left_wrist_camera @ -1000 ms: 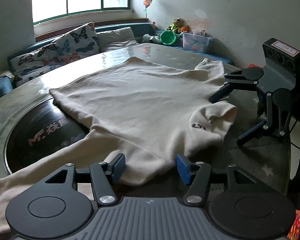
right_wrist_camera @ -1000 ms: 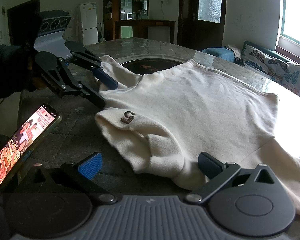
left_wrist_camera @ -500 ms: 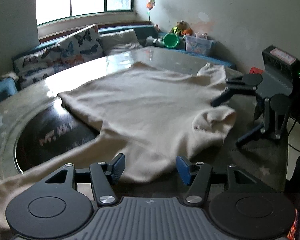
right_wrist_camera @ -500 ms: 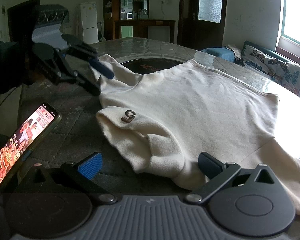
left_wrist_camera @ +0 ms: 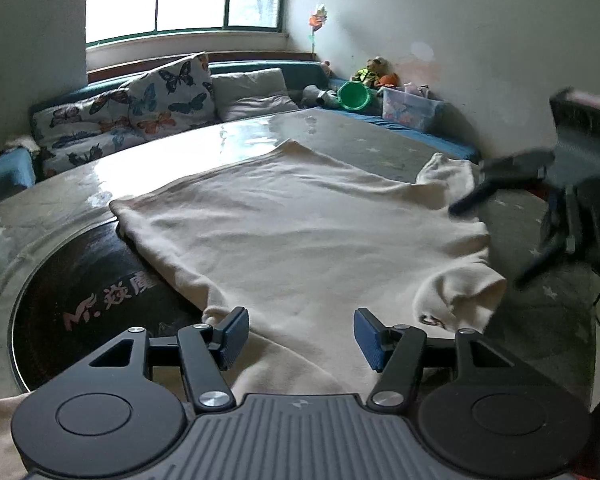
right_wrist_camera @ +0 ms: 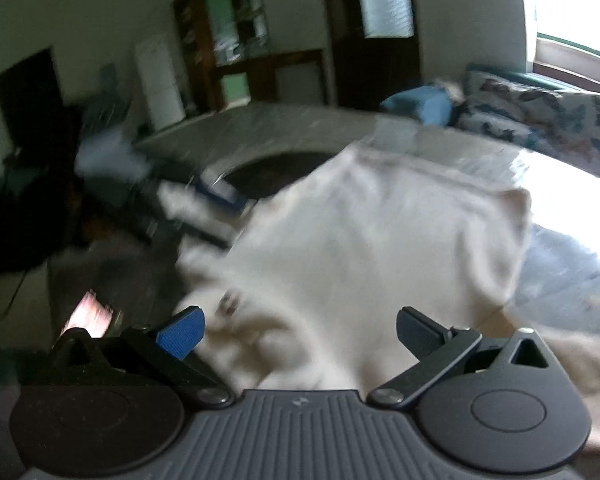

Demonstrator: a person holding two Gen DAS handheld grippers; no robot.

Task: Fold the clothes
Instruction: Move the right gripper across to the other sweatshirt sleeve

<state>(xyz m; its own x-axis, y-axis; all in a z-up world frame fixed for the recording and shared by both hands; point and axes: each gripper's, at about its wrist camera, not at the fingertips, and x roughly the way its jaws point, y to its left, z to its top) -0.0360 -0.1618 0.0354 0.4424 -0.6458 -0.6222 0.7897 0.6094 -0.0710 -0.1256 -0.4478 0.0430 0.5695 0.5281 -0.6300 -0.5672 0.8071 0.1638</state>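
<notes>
Sweater, cream, lies spread flat on the round table, one sleeve cut off at frame edge. Left gripper and right gripper hover over its near hem, jaws apart, gripping nothing; right view badly blurred.

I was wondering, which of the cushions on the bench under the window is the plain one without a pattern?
The plain grey cushion, right of the upright butterfly cushion; every other cushion there carries a butterfly print.
</notes>
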